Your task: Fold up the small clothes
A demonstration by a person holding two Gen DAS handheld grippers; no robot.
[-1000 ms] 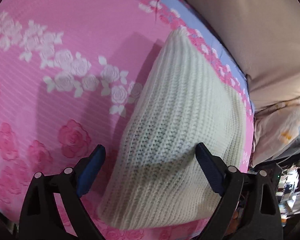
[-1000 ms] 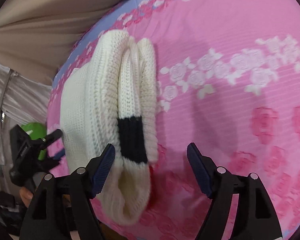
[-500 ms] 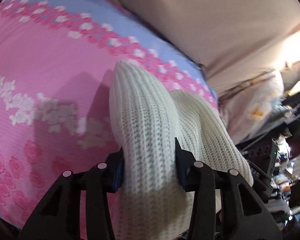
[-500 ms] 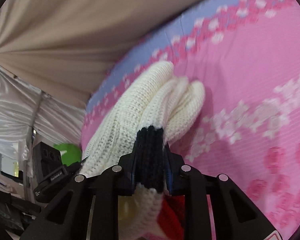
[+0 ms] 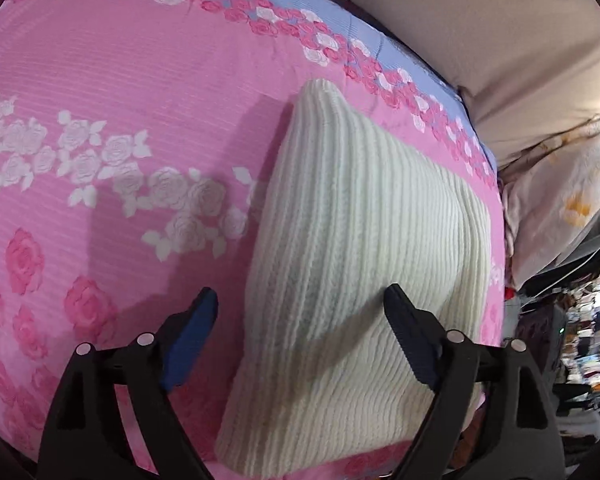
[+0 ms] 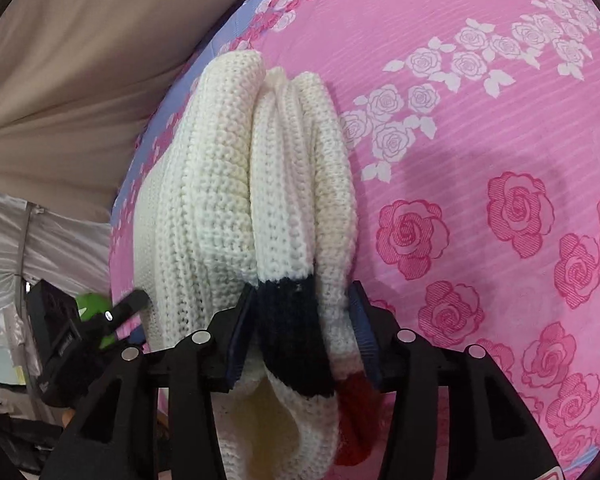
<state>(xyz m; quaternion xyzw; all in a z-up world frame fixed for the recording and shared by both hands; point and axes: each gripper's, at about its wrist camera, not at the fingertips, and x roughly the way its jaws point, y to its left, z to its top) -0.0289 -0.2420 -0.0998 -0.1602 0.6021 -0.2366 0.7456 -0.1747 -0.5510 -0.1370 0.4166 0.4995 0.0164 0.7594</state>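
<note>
Sweater: one cream knitted sweater [image 5: 356, 264], folded into a thick bundle, lying on the pink bedspread [image 5: 100, 80] near its blue-bordered edge.
Long axis: in the left wrist view the bundle runs from the near edge of the bed, by the gripper, away toward the blue border, narrowing to a rounded corner at the far end; the knit ribs run the same way.
Layers: in the right wrist view the sweater [image 6: 228, 184] shows three rolled folds side by side, with a dark navy band and a red patch at the near end.
Left gripper: one, left gripper [image 5: 300, 312], jaws spread wide and grasping nothing; the right finger sits over the knit, the left finger over the bedspread just beside the bundle.
Right gripper: one, right gripper [image 6: 300, 320], clenched on the near end of the sweater at the navy band, the blue pads pressing the folds from both sides.
Bedspread: one, pink with white and pink rose prints.
Background: a beige curtain [image 5: 480, 20] beyond the bed; a pale floral pillow [image 5: 560, 200] at the right of the left wrist view.
</note>
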